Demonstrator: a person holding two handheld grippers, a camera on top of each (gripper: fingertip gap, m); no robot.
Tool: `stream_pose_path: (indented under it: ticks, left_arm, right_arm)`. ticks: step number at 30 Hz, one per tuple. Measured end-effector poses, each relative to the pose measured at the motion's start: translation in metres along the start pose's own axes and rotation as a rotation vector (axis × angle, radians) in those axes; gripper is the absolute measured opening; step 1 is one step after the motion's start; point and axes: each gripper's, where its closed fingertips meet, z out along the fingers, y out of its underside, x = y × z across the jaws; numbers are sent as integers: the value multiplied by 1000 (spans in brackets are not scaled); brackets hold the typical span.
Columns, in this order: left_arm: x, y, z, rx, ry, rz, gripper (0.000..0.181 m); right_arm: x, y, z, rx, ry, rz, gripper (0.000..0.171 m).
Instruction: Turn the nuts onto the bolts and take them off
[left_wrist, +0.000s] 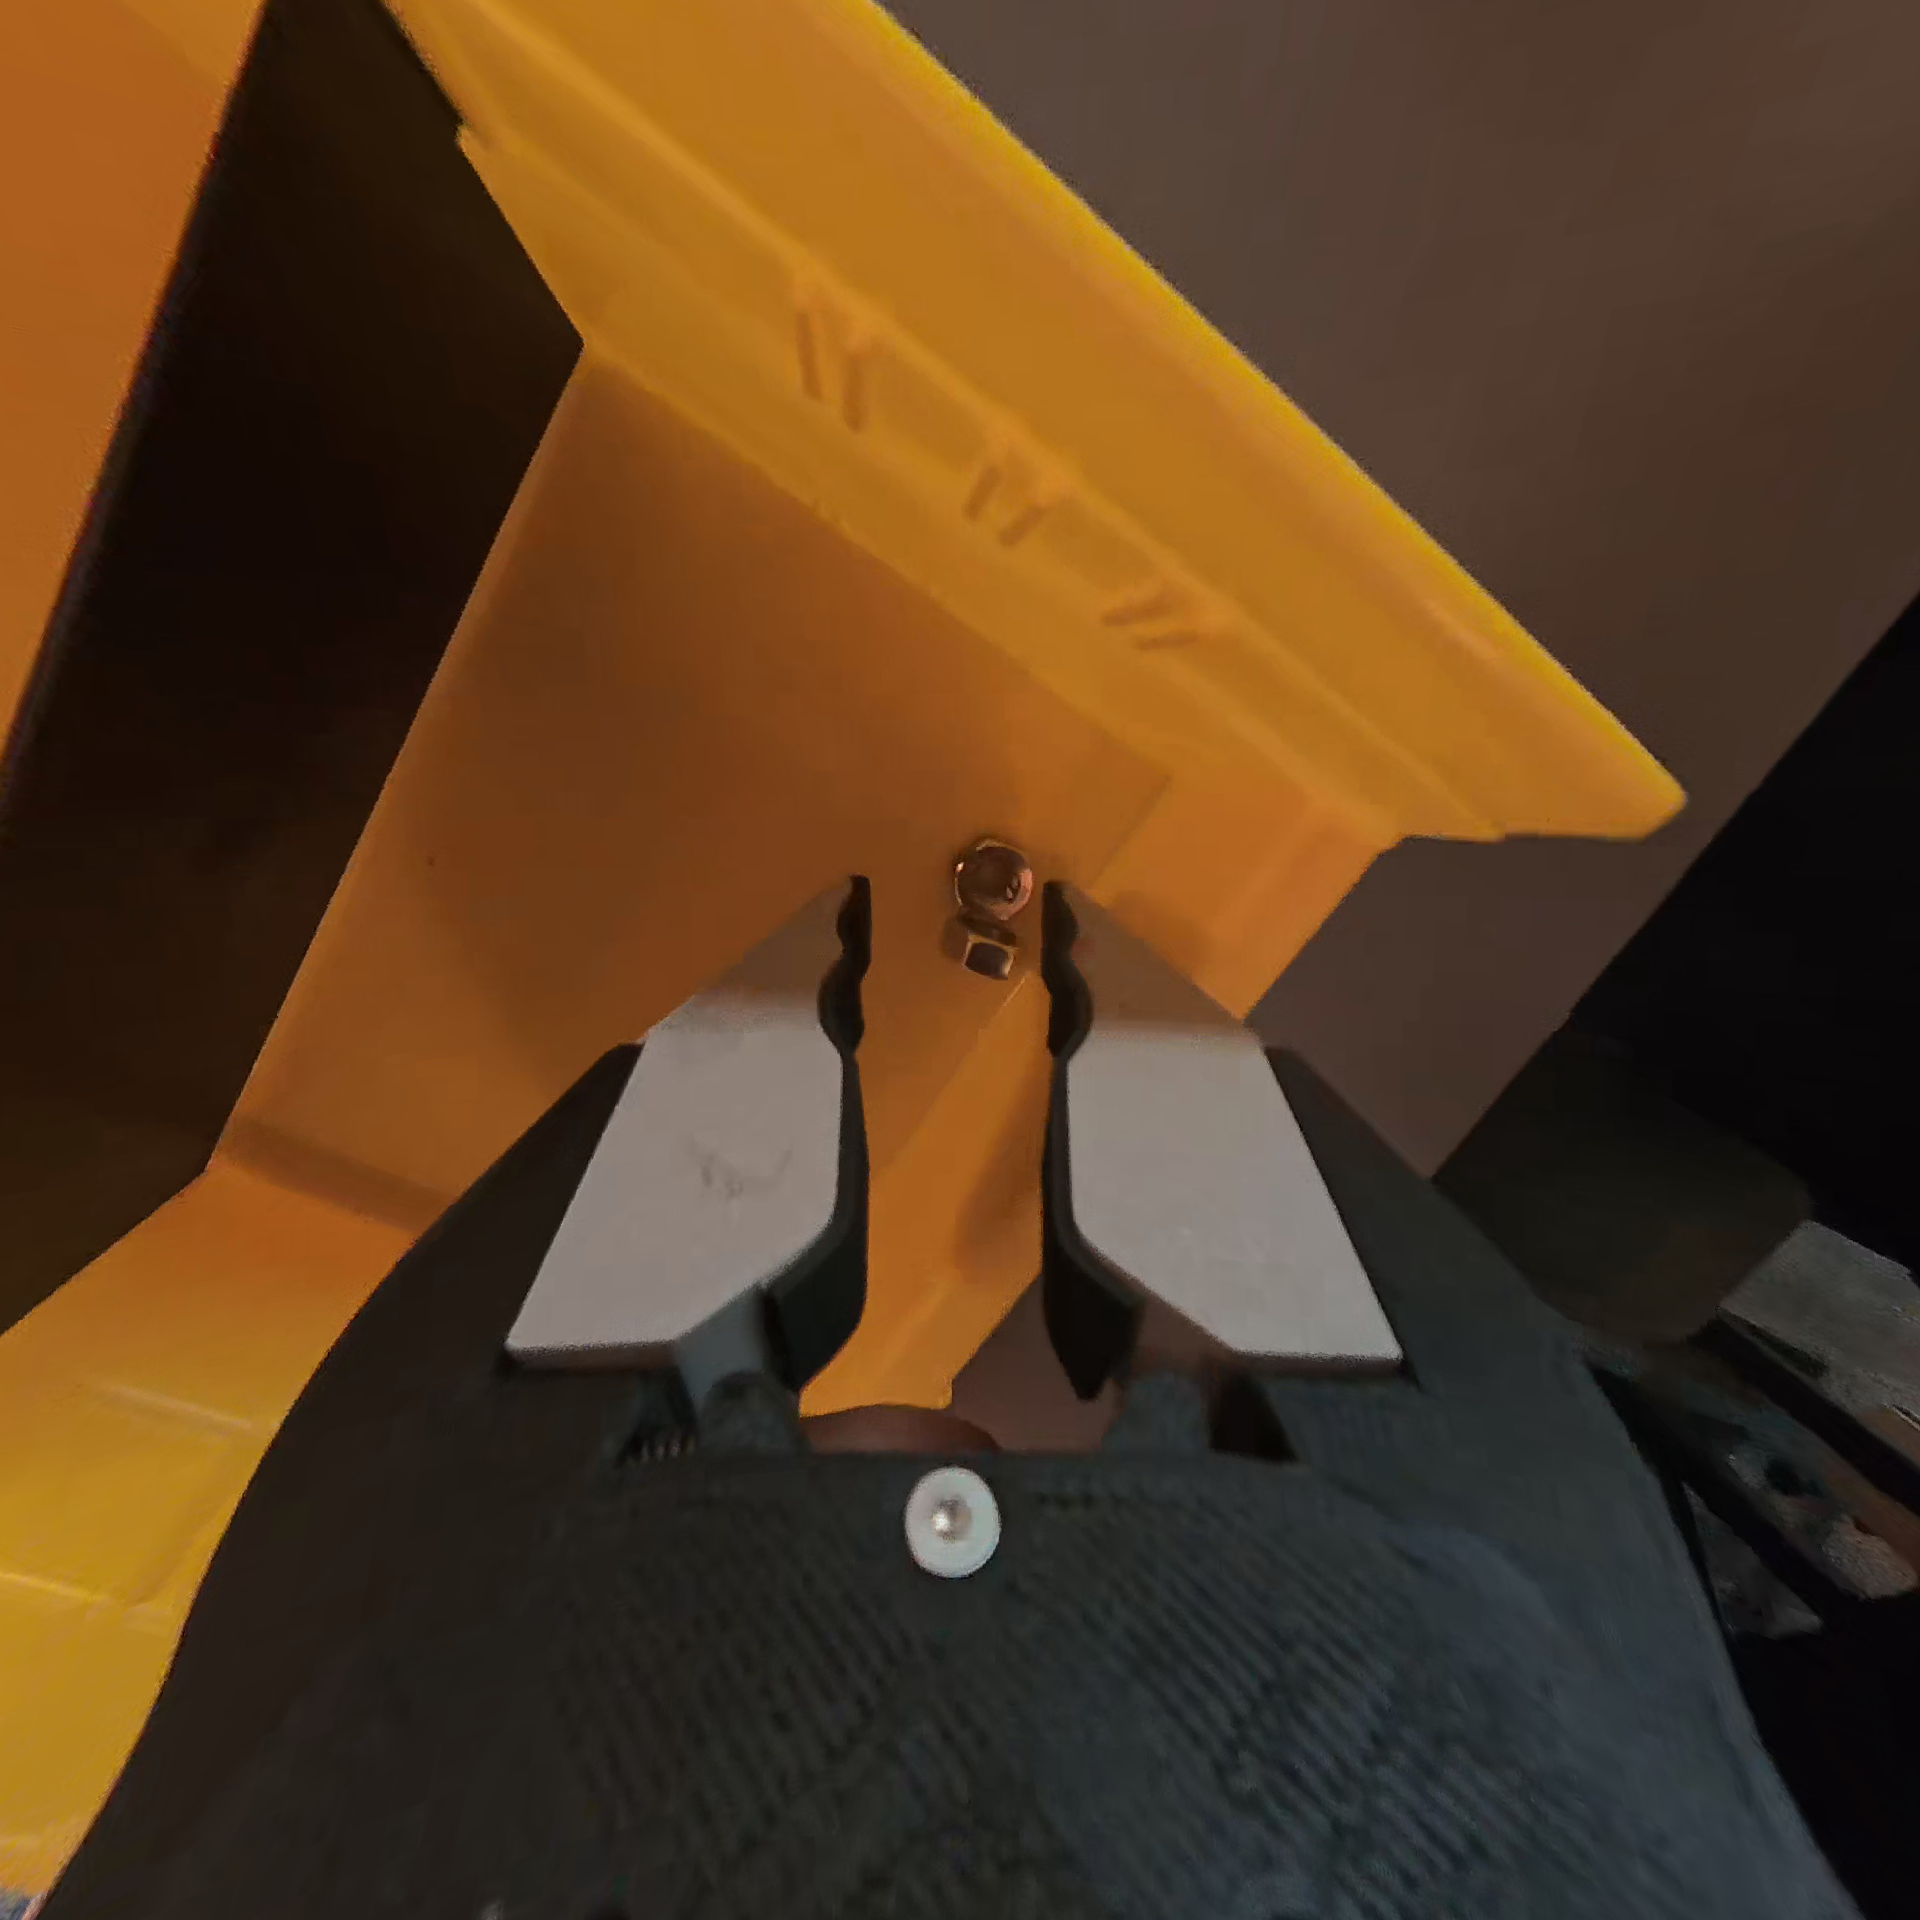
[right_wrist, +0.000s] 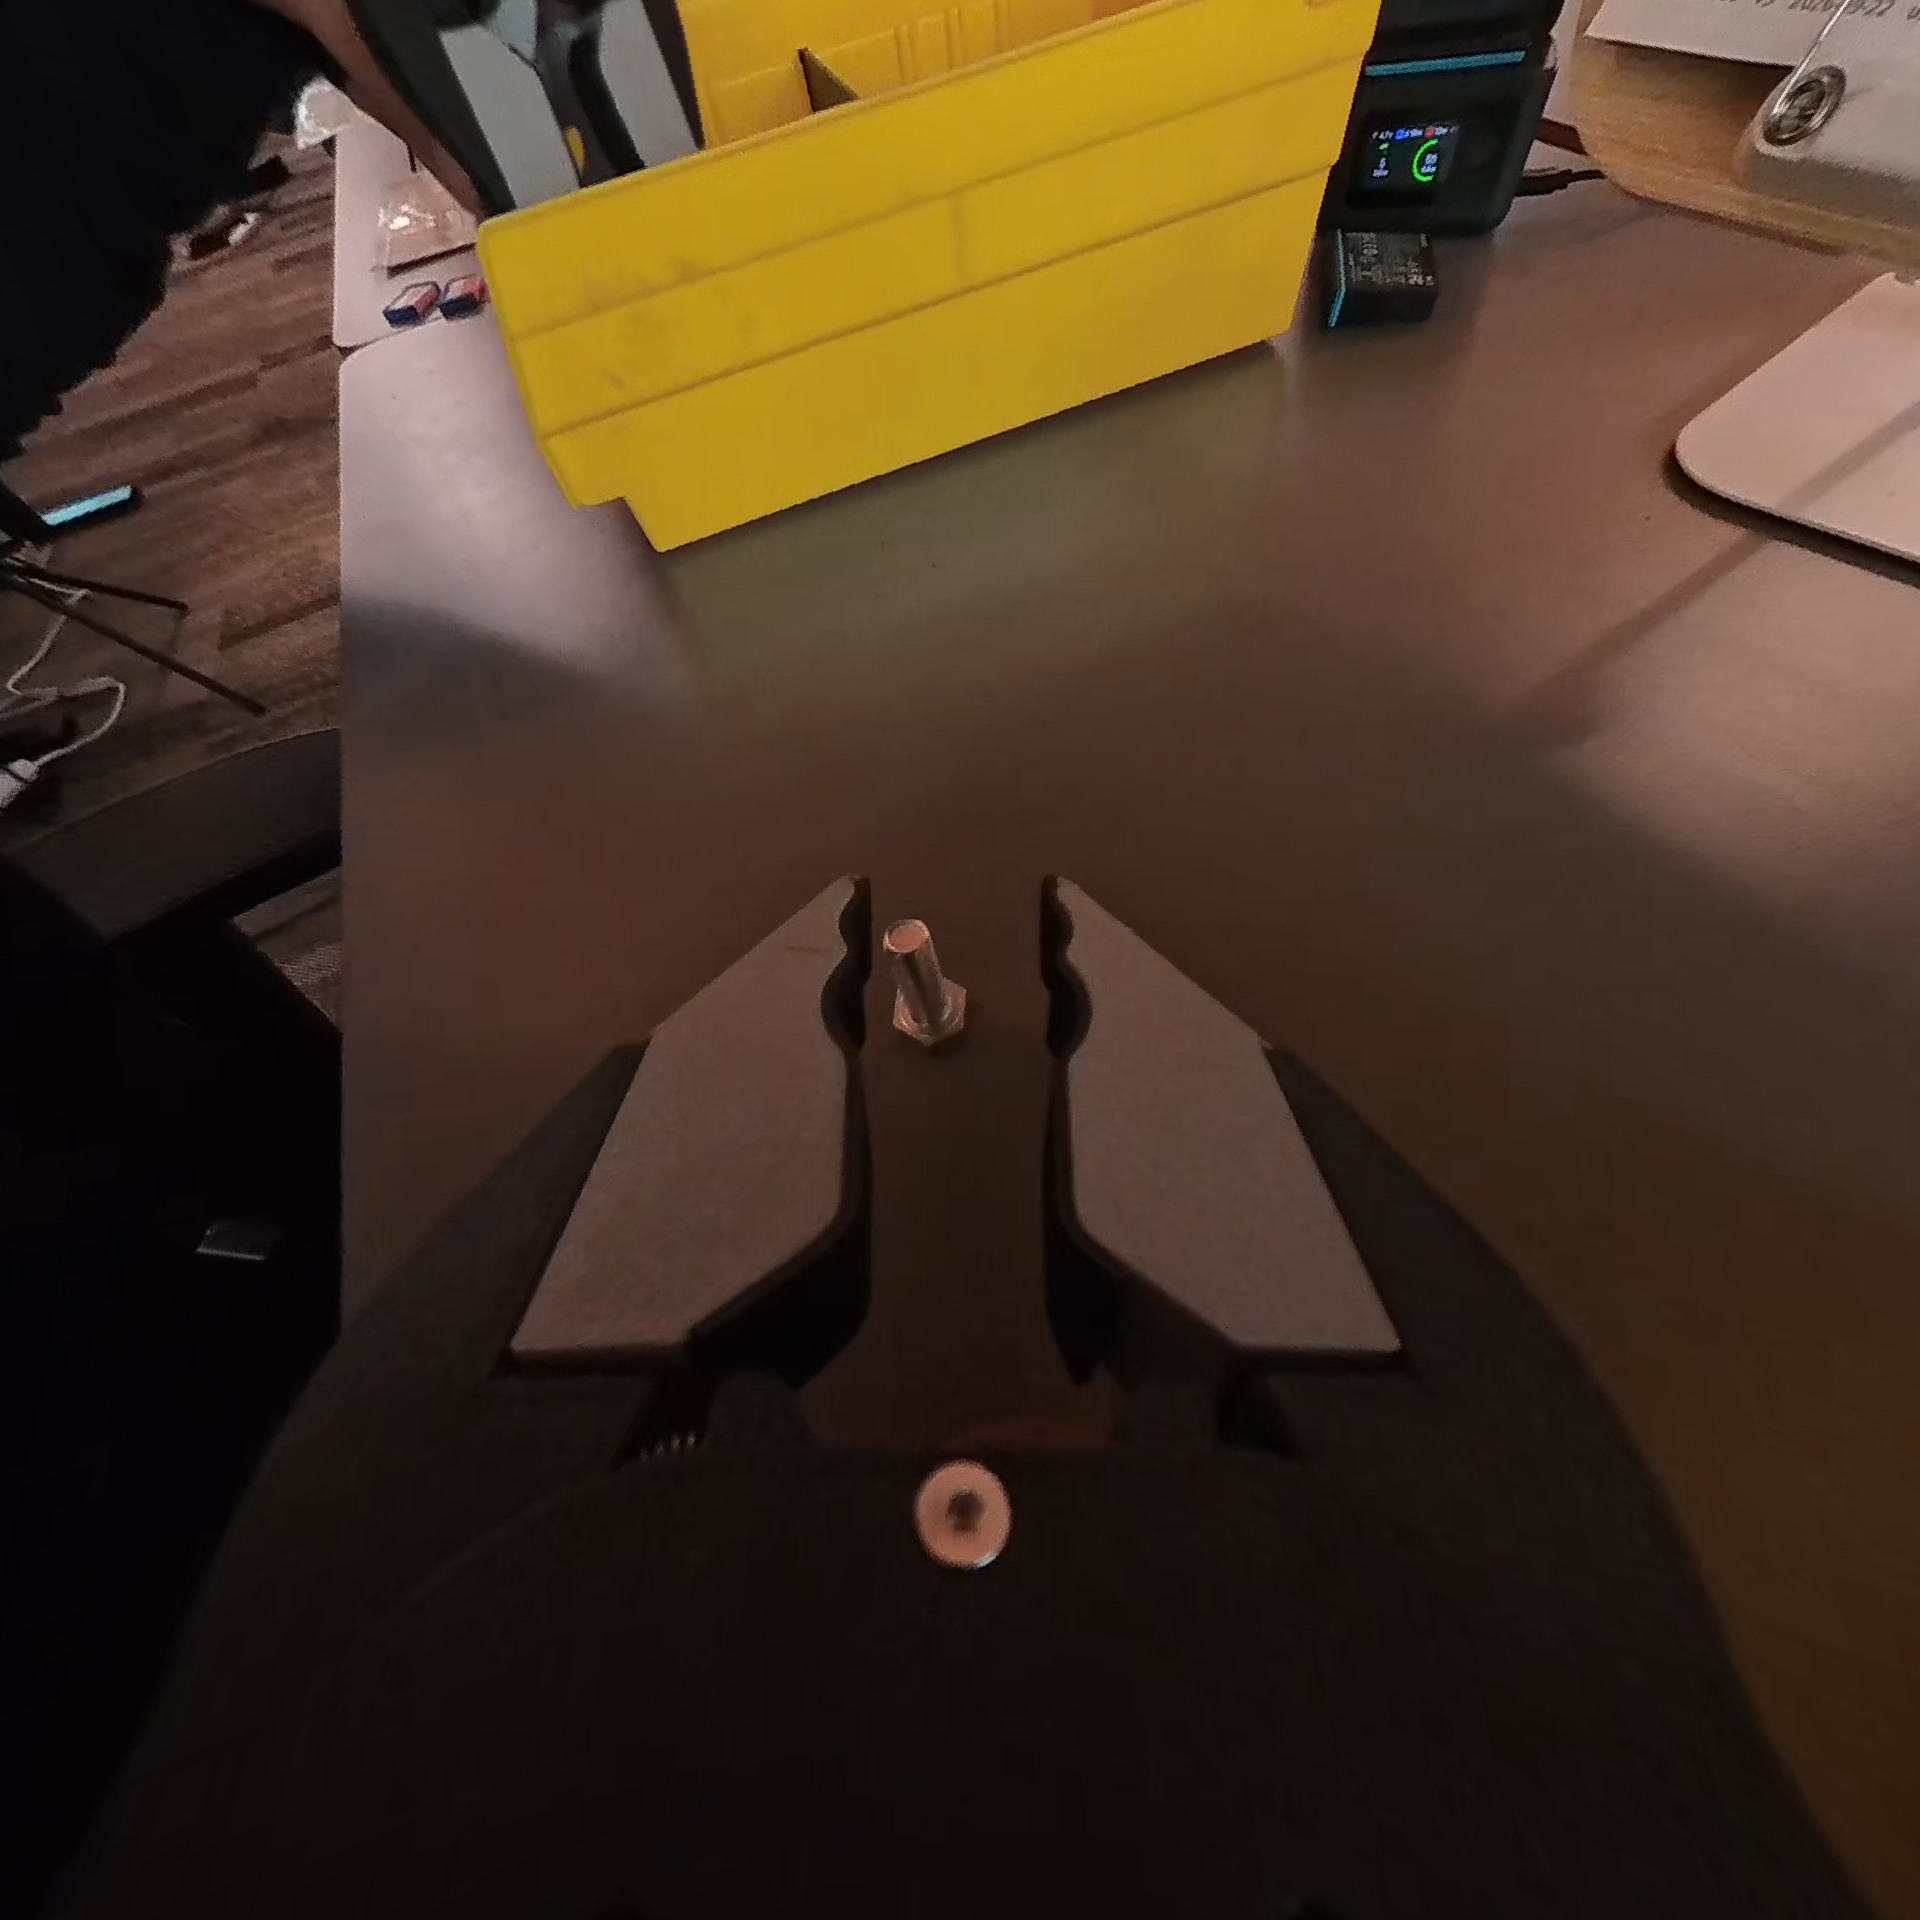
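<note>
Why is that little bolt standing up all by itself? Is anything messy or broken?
Nothing looks broken or spilled. The bolt stands on its head on the table between the open right gripper fingers, untouched. Two nuts lie in a corner of the yellow bin, ahead of the open left gripper.

left wrist view: camera looks steeply down into the yellow bin (left_wrist: 727, 831) at close range, its interior filling most of the frame. right wrist view: camera sits low over the table (right_wrist: 1247, 727), facing forward along it, the yellow bin (right_wrist: 914, 312) well ahead. shared scene: the bin only, inside versus outer wall.
</note>
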Motion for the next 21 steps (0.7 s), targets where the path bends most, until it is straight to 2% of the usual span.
stream_pose_path:
  ticks: [2,4,5,6,8,14,19,21]
  left_arm:
    - [0,6,12,-72,-9,1,28]
    - [3,-1,15,-67,22,-26,25]
    - [6,-3,16,-63,47,-31,7]
    - [-2,-2,18,-70,-7,-24,0]
    - [-23,4,16,-109,-147,-11,0]
    - [-37,11,0,-69,-256,-101,0]
    - [-16,8,-5,3,-100,-175,0]
    - [-19,9,-3,-5,-122,-175,5]
  right_arm:
    - [0,-1,-2,6,4,-4,29]
    - [-1,-1,-3,9,8,-11,29]
    - [-1,0,-3,6,9,-17,29]
    - [-2,1,-4,0,14,-26,28]
    - [-3,2,-4,-5,31,-57,27]
    - [-9,4,-6,-7,80,-152,24]
    - [-8,5,-10,2,96,-154,24]
    - [-7,4,-12,12,95,-143,24]
